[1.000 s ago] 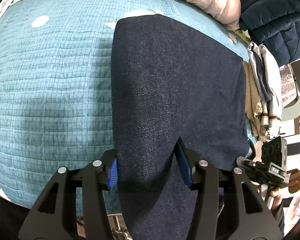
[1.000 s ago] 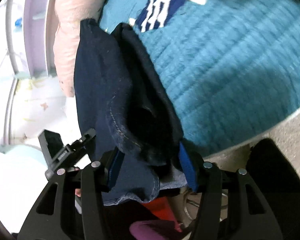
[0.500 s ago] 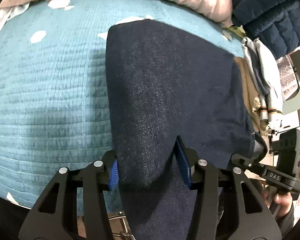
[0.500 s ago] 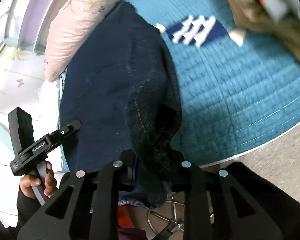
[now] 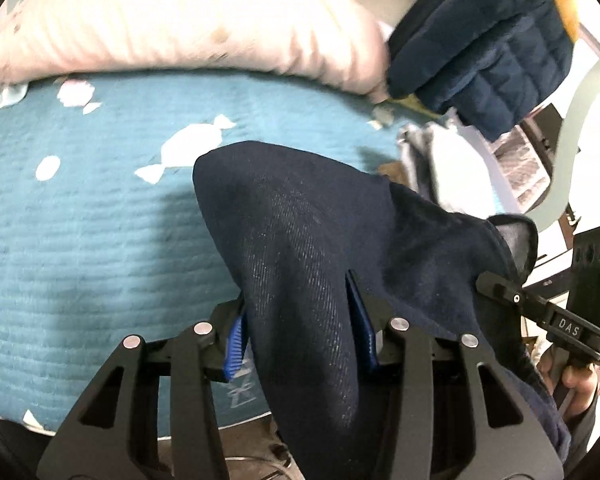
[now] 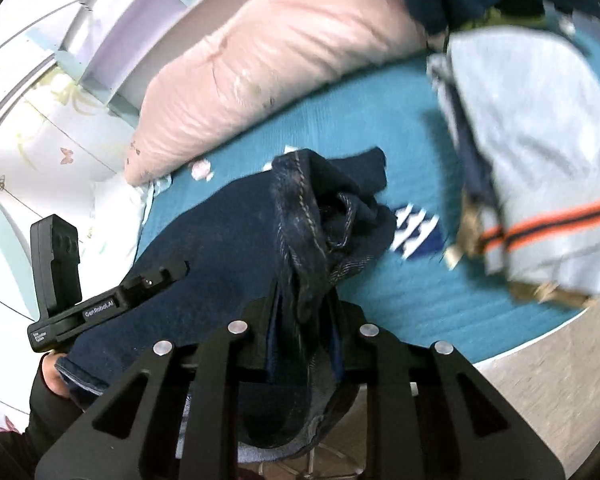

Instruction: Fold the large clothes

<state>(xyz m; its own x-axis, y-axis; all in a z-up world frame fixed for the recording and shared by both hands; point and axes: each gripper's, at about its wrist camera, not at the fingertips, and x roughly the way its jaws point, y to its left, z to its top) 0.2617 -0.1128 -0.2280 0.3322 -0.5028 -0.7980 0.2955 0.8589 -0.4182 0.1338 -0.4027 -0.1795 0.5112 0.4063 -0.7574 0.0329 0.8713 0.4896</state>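
A: Up close first. Left gripper (image 5: 300, 328) clamped on a thick bunch of the dark jeans (image 5: 308, 248), blue pads (image 5: 235, 340) pressing in from both sides, jaws just been closing a bit more on that cloth.

B: Same on the other side. Right gripper (image 6: 302, 320) clenched tight on the seamed end of the jeans (image 6: 228, 248), denim bunched between the jaws, which have just been closing in hard around it.

A: So gripped at both ends, held between the two tools. Near end raised off the bed (image 5: 80, 220), far end drooping back toward the teal quilt. Can't tell if that far tip touches.

B: Looks narrow already, like doubled lengthwise. Only a guess from the width though.

A: Agreed. Probably mid-fold: near end picked up, not yet carried over to the far end. Still left: laying it down, lining up the edges, smoothing flat.

B: Further back, more waiting. Grey top with an orange stripe (image 6: 540, 140) lying loose on the quilt, beside a navy-and-white patch (image 6: 416, 228).

A: Pink pillow (image 5: 180, 28) along the far edge, quilted navy jacket (image 5: 480, 52) off past it. Plenty left, by the look of it.
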